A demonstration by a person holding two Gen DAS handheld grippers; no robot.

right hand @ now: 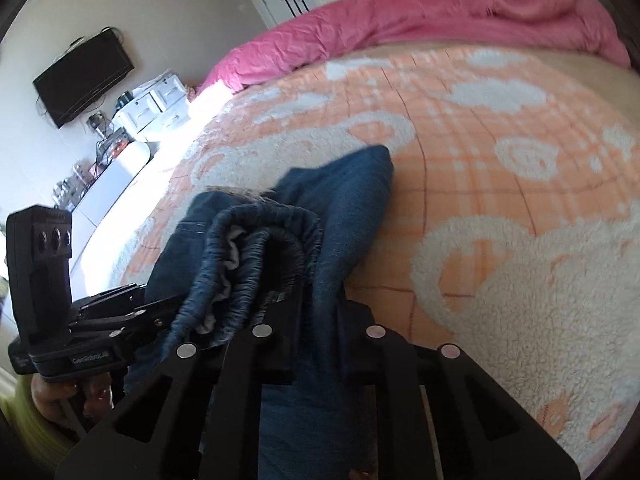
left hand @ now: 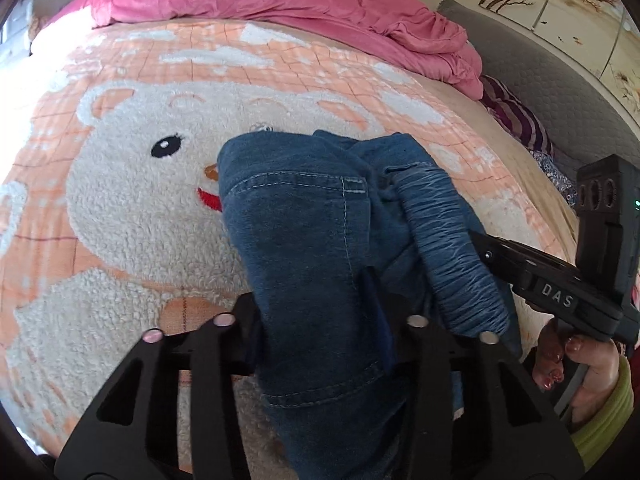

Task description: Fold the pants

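Blue denim pants point(left hand: 304, 240) hang bunched between both grippers above the bed. My left gripper point(left hand: 320, 344) is shut on the denim, which drapes over and between its fingers. The elastic waistband point(left hand: 452, 252) runs to the right, where the right gripper's body point(left hand: 560, 292) reaches into the cloth. In the right wrist view my right gripper point(right hand: 316, 344) is shut on the pants point(right hand: 340, 216) beside the gathered waistband point(right hand: 256, 260). The left gripper's body point(right hand: 72, 320) shows at the left, touching the same cloth. The fingertips of both are hidden in fabric.
The bed carries an orange and white bear blanket point(left hand: 140, 208) under the pants. A pink duvet point(left hand: 280, 4) lies heaped along the far side. A grey headboard point(left hand: 560, 92) and striped pillow point(left hand: 516, 120) are at right. A TV point(right hand: 84, 76) and white drawers point(right hand: 156, 104) stand beyond the bed.
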